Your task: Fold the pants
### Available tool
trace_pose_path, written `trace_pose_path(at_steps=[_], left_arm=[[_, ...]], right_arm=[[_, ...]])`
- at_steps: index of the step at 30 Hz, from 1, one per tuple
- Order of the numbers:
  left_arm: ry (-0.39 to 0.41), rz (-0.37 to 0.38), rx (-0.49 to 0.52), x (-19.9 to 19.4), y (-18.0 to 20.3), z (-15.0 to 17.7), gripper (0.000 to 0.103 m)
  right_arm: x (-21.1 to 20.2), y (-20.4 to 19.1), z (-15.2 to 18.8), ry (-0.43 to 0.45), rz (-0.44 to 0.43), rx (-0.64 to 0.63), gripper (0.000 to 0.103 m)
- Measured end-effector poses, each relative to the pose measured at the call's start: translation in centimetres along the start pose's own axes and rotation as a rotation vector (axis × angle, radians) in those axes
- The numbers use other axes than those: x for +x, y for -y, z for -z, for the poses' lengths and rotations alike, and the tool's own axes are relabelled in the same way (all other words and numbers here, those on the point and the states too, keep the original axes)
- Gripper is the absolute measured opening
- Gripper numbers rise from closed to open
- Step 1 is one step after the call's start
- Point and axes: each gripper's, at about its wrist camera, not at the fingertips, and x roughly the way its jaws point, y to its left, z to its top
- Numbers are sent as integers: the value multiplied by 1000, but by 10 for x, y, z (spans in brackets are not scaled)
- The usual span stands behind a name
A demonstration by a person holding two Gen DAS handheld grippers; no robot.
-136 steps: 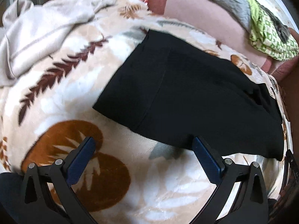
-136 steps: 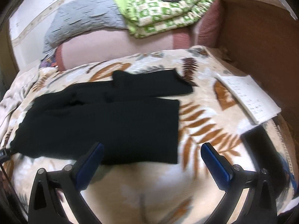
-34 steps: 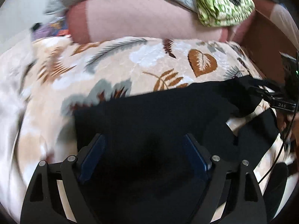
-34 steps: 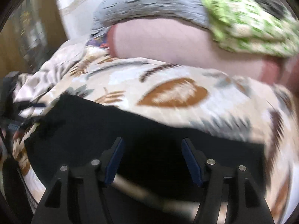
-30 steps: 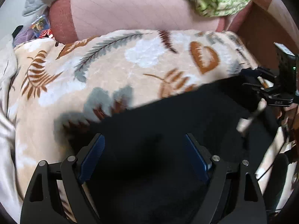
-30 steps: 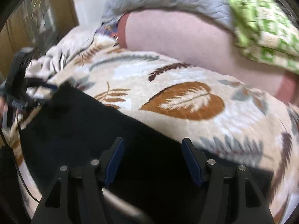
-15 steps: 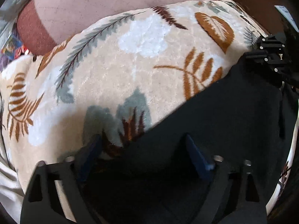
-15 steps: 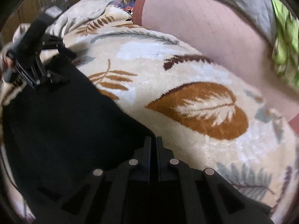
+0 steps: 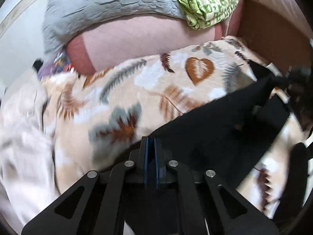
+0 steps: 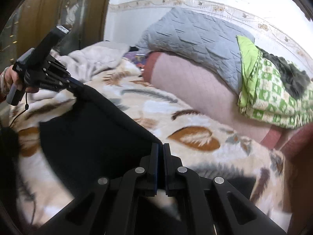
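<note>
The black pants [image 9: 221, 125] hang stretched between my two grippers, lifted off the leaf-patterned blanket [image 9: 137, 90]. My left gripper [image 9: 150, 140] is shut on one corner of the pants' far edge. In the right wrist view the pants [image 10: 92, 129] form a taut sheet. My right gripper [image 10: 160, 145] is shut on the other corner. The left gripper [image 10: 77, 84] shows there too at the upper left, a hand [image 10: 11, 78] around its handle. The lower part of the pants is hidden behind my fingers.
A pink bolster [image 10: 195, 90] lies across the back of the bed under a grey quilt [image 10: 193, 33] and a green patterned cloth [image 10: 270, 96]. A pale crumpled blanket [image 9: 21, 137] sits at the left. A brown wooden bed end [image 9: 273, 31] stands at the right.
Both grippers closed on the far edge of the pants, then rose and lifted that edge off the blanket. The cloth now hangs taut between them.
</note>
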Motion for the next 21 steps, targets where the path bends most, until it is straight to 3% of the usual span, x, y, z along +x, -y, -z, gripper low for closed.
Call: trace_pose_path(at_steps=[3, 6, 10, 12, 17, 18, 19, 20, 21], left_arm=[[-57, 41, -72, -12, 17, 40, 4], [-157, 62, -159, 6, 29, 75, 4], [-249, 23, -292, 34, 30, 106, 3], [-244, -31, -317, 39, 28, 115, 3], [-211, -24, -376, 19, 21, 123, 4], [-196, -37, -381, 11, 19, 122, 4], [-176, -43, -389, 6, 18, 119, 5], [-143, -37, -404, -3, 17, 116, 11], [-124, -28, -415, -7, 16, 114, 23]], right_arm=[[-20, -22, 34, -28, -56, 25, 3], [-12, -43, 73, -121, -96, 49, 3], [11, -57, 100, -206, -117, 92, 3], [18, -60, 108, -235, -114, 106, 4], [0, -48, 111, -233, -149, 217, 15], [-8, -41, 108, -209, -148, 247, 18], [-18, -27, 104, -177, -129, 296, 32], [-21, -15, 99, -158, -105, 338, 41], [-21, -6, 94, -150, -83, 366, 59]])
